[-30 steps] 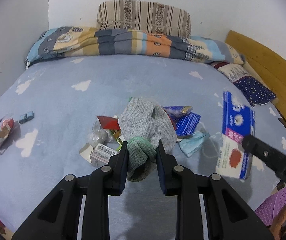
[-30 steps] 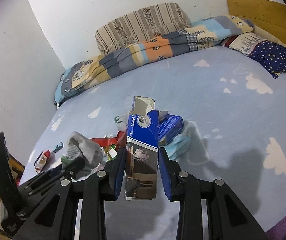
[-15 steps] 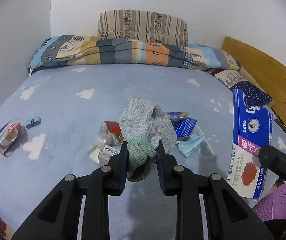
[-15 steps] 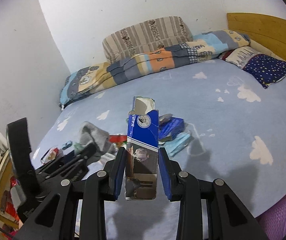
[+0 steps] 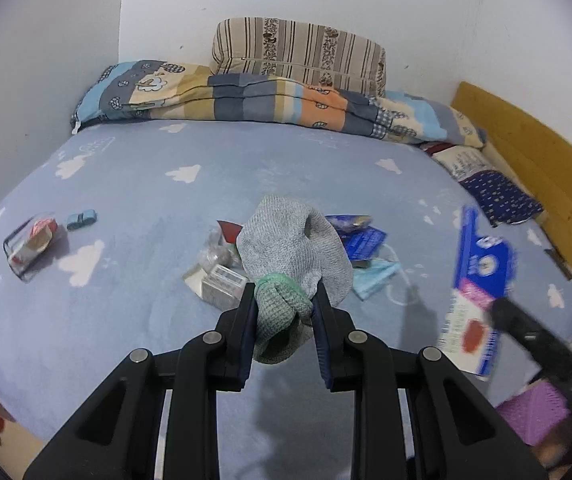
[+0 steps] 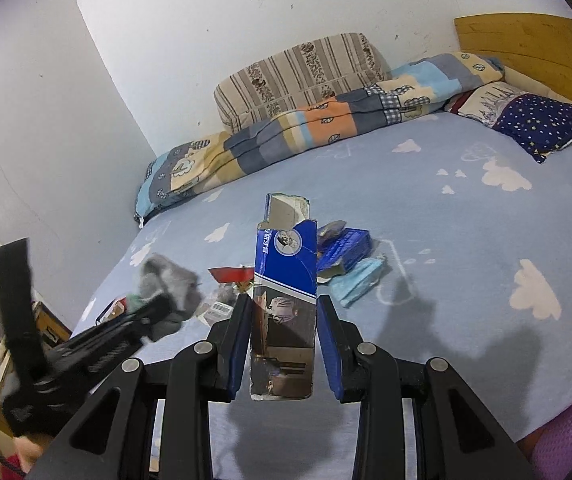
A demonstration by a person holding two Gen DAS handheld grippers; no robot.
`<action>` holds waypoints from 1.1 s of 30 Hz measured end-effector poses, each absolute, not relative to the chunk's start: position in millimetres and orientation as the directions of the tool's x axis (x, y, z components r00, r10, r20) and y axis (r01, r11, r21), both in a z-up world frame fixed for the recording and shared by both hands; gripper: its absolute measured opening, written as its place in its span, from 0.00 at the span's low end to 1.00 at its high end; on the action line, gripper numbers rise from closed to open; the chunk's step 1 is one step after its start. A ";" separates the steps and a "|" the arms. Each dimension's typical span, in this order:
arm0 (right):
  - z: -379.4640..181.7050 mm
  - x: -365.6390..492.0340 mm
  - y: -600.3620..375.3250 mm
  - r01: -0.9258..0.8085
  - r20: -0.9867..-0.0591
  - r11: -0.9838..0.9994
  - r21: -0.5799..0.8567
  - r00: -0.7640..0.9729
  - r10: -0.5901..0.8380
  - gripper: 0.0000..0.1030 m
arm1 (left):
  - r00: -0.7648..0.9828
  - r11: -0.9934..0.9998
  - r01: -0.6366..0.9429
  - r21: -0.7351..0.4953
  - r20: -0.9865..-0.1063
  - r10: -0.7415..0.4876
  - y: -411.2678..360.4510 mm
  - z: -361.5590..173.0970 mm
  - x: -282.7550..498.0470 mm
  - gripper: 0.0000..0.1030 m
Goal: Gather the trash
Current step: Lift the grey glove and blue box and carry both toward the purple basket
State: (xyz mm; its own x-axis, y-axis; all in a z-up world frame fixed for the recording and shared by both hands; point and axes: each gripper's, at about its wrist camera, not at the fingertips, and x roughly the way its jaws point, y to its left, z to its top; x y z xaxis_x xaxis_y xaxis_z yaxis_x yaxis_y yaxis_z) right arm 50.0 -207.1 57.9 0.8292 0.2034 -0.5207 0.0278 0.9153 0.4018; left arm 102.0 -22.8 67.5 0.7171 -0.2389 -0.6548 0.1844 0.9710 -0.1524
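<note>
Left hand-held gripper pinches grey, green-cuffed sock; right hand-held gripper clamps torn blue box.

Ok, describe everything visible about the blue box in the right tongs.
The blue box is a tall, narrow cardboard carton, held upright between the right tongs, whose blue pads press its two sides. Its upper front is blue with a round white emblem; lower down it looks darker. The top is torn open, showing pale bare card inside. It hangs clear of the bed. The left view shows a white, pink and red side.
</note>
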 end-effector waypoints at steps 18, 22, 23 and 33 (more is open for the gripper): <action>7.1 25.4 -255.2 0.045 -0.497 0.930 0.365 0.854 0.153 0.33 | 0.693 0.904 0.408 -0.131 -0.600 -0.400 -100.4 68.9 47.9 0.24; -0.1 20.2 -274.7 0.067 -0.497 0.905 0.420 0.851 0.168 0.33 | 0.680 0.903 0.416 -0.110 -0.621 -0.389 -106.1 54.0 48.6 0.24; -0.3 21.3 -277.1 0.063 -0.489 0.892 0.447 0.853 0.185 0.34 | 0.677 0.904 0.414 -0.108 -0.627 -0.385 -107.2 50.7 50.2 0.24; 22.6 -7.4 -287.0 0.037 -0.427 0.872 0.488 0.882 0.201 0.34 | 0.635 0.856 0.507 -0.102 -0.627 -0.452 -138.2 59.6 28.7 0.24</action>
